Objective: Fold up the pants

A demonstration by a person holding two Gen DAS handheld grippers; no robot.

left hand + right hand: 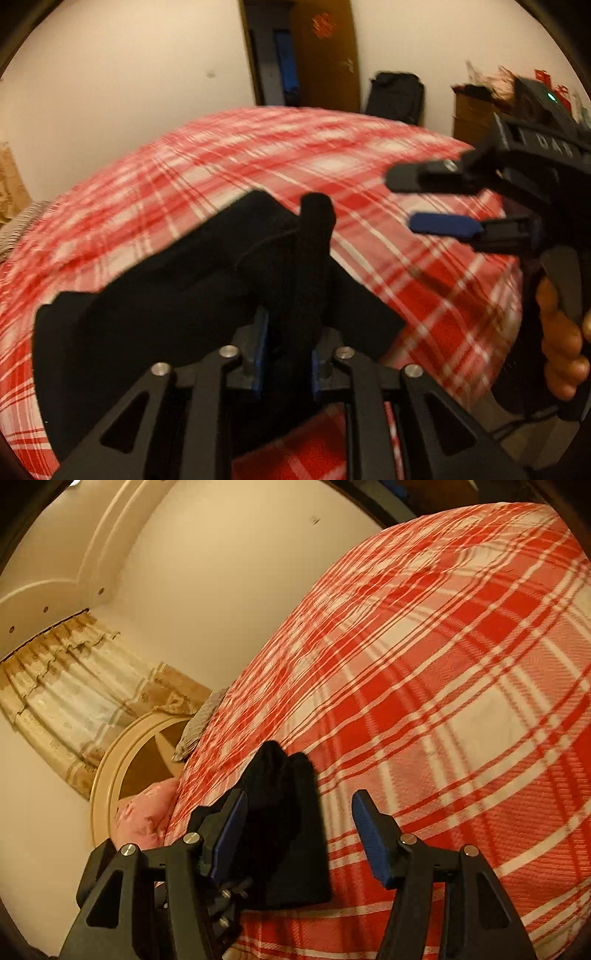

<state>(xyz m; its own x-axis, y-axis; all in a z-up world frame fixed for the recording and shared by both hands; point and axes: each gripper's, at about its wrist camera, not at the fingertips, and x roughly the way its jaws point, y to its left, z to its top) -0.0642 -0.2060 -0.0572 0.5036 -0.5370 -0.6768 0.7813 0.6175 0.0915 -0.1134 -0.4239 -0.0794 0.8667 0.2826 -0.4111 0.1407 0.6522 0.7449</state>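
The black pants (177, 295) lie on a bed with a red and white checked cover (369, 166). Part of the cloth is bunched up and stands in a tall fold in the middle.

The left gripper (284, 354) has its two blue-padded fingers pressed close on that fold, so it is pinching the pants. The cloth fills the gap between the fingers and sticks up past them.

The right gripper (299, 834) is off to the right side, above the bed cover. Its fingers are spread wide apart and hold nothing. A hand (565, 336) is wrapped around its handle. In its own camera, the black cloth sits low between the fingers and leans toward the left one, but I cannot tell if it touches.

Around the bed there is a plain pale wall (129, 74). A dark doorway with a brown door (325, 55) is behind the bed. Next to it stands a black bag (397, 96), and a brown box (472, 114) with red things on top. On the other side hang pale curtains (74, 686). A pink pillow (144, 816) lies by a round cream headboard (107, 771).
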